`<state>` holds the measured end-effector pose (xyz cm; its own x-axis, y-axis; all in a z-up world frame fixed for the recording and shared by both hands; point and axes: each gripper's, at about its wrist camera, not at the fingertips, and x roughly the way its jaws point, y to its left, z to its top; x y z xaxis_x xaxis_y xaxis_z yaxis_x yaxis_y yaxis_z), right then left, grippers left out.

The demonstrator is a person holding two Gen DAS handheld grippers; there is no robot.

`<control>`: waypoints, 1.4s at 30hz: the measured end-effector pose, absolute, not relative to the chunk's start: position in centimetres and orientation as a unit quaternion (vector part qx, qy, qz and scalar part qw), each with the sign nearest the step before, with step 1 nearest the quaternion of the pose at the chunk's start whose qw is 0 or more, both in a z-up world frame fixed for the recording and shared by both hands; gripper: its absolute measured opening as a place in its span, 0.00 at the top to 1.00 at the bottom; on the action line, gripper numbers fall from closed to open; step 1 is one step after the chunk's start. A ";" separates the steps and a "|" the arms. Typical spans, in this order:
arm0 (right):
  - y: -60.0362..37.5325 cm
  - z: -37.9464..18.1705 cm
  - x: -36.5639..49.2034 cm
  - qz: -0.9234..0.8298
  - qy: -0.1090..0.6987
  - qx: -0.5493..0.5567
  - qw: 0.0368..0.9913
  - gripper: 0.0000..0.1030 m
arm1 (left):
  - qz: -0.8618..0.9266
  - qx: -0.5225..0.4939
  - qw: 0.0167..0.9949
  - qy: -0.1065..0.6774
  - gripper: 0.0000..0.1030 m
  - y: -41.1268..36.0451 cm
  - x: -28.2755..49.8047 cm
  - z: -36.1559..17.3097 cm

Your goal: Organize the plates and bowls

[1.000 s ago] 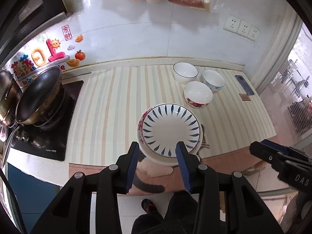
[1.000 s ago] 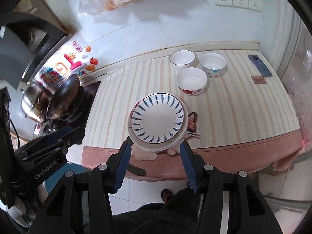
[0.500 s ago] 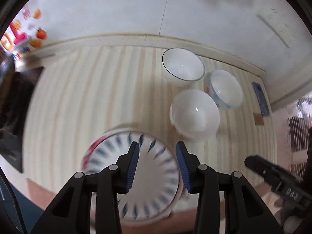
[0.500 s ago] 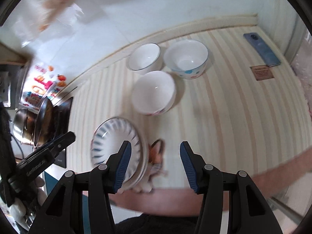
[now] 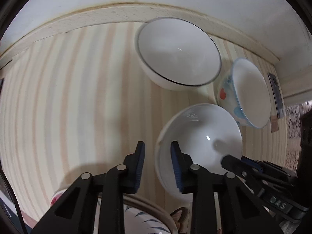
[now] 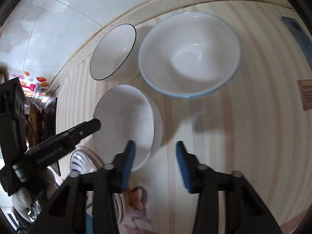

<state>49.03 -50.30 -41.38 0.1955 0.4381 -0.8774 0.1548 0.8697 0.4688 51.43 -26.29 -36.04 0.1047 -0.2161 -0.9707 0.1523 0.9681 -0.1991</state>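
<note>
Three white bowls sit on the striped counter. The nearest plain bowl (image 5: 202,134) (image 6: 124,120) has its left rim between the fingers of my open left gripper (image 5: 158,156). A black-rimmed bowl (image 5: 177,52) (image 6: 113,52) stands behind it by the wall. A blue-rimmed bowl with coloured spots (image 5: 249,93) (image 6: 189,52) stands to the right. My right gripper (image 6: 155,154) is open and empty, just right of the nearest bowl. The blue-leaf plate (image 5: 146,220) (image 6: 81,159) lies at the counter's front edge.
A phone (image 6: 298,33) and a small brown card (image 6: 306,95) lie at the far right of the counter. A pan and stove (image 6: 37,120) are at the far left. The wall runs close behind the bowls.
Both grippers moved forward over the plate to the bowls. The left gripper now straddles the nearest bowl's rim; the right gripper came up beside that bowl.
</note>
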 end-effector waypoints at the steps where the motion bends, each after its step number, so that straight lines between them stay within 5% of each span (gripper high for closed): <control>1: -50.1 -42.1 49.5 0.100 0.630 0.241 0.732 0.73 | -0.132 -0.018 0.745 0.654 0.77 -26.7 51.2 -35.9; 6: -49.5 -42.8 50.0 0.092 0.626 0.235 0.738 0.83 | -0.135 -0.001 0.751 0.646 0.77 -27.4 50.3 -35.3; 28: -53.8 -37.9 38.1 0.089 0.627 0.217 0.742 0.83 | -0.190 0.022 0.746 0.638 0.77 -31.9 41.0 -32.3; 42: -56.2 -41.3 33.2 0.069 0.648 0.237 0.720 0.83 | -0.192 0.048 0.730 0.654 0.77 -34.5 39.0 -35.3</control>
<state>33.17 -56.22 -41.31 0.1495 0.4074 -0.9009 0.2077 0.8779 0.4314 39.01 -34.53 -35.32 0.0697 -0.2168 -0.9737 0.3437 0.9216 -0.1805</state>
